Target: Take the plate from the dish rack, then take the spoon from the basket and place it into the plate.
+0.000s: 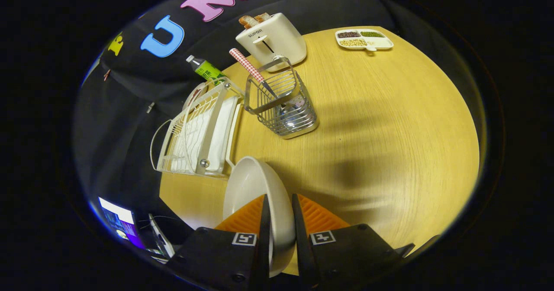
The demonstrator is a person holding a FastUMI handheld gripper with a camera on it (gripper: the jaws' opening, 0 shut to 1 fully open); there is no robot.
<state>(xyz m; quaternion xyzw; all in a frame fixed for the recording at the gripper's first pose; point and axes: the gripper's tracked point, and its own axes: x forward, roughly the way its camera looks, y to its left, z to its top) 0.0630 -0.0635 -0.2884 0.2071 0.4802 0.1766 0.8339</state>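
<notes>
**Plate held clear of the rack**

The hand-held gripper (280, 221) is closed on the white plate (253, 187), both fingers pinching its rim, above the bench (389, 130). The dish rack (194, 130) stands ahead and left; beyond the fingers, the spoon (253, 71) leans in the wire basket (283, 105).

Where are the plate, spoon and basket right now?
plate (249, 182): gripper view, its inner face, held between the tool's fingers.
spoon (247, 64): gripper view, its checked handle.
basket (298, 122): gripper view, its wire side.
</notes>
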